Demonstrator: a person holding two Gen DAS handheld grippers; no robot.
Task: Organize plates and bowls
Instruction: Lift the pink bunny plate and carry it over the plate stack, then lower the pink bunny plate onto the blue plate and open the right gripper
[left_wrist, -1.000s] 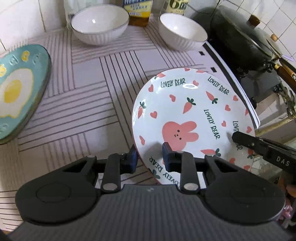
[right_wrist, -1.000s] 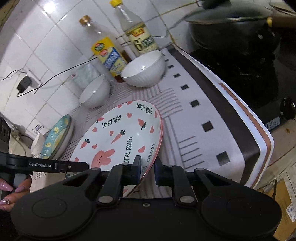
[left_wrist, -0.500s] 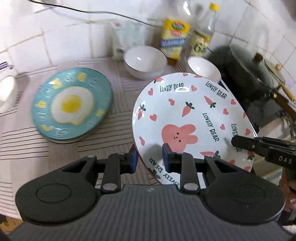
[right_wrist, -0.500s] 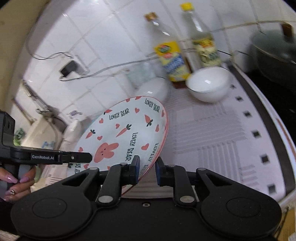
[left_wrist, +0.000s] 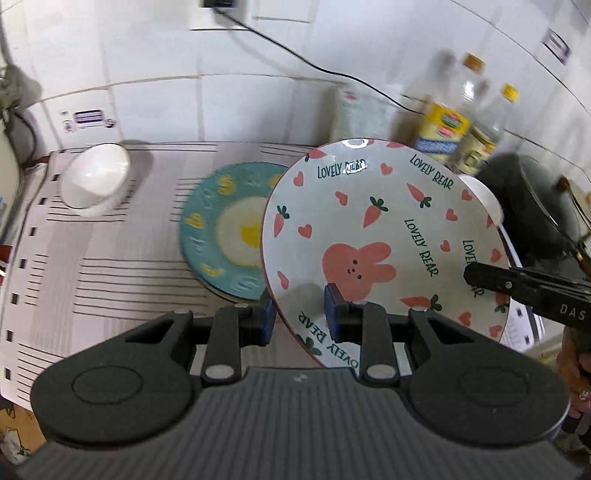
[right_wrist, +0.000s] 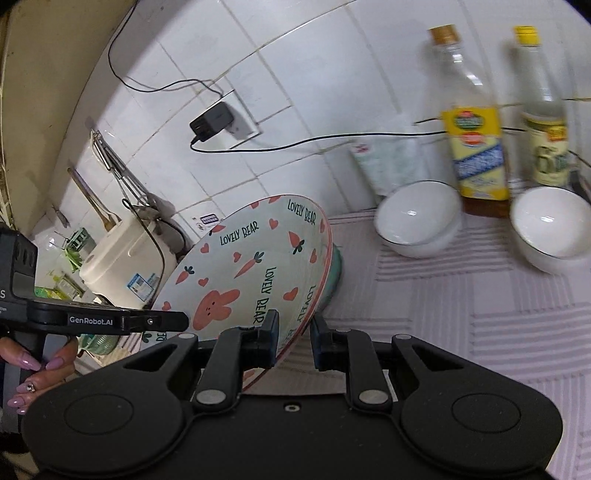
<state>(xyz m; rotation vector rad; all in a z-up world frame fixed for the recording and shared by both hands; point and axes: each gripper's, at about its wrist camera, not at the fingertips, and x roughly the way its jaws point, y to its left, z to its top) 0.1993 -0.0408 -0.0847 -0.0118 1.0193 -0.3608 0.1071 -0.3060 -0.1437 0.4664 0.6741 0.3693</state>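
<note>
Both grippers hold the white "Lovely Bear" plate (left_wrist: 384, 236) with pink rabbit and carrots, lifted and tilted above the counter. My left gripper (left_wrist: 299, 317) is shut on its near rim. My right gripper (right_wrist: 293, 338) is shut on the opposite rim of the same plate (right_wrist: 255, 266); it shows at the right of the left wrist view (left_wrist: 532, 291). A teal fried-egg plate (left_wrist: 225, 232) lies on the striped mat, partly under the lifted plate, and its edge (right_wrist: 334, 273) peeks out behind it. Two white bowls (right_wrist: 421, 218) (right_wrist: 550, 221) stand near the wall.
A third white bowl (left_wrist: 96, 179) lies tipped at the mat's left end. Two oil bottles (right_wrist: 476, 147) (right_wrist: 546, 136) and a packet (right_wrist: 391, 162) stand against the tiled wall. A black pan (left_wrist: 535, 206) sits on the stove at right. A white cooker (right_wrist: 125, 254) stands far left.
Both grippers carried the rabbit plate leftward and up; it now overlaps the teal egg plate. The bowls and bottles have shifted right in view.
</note>
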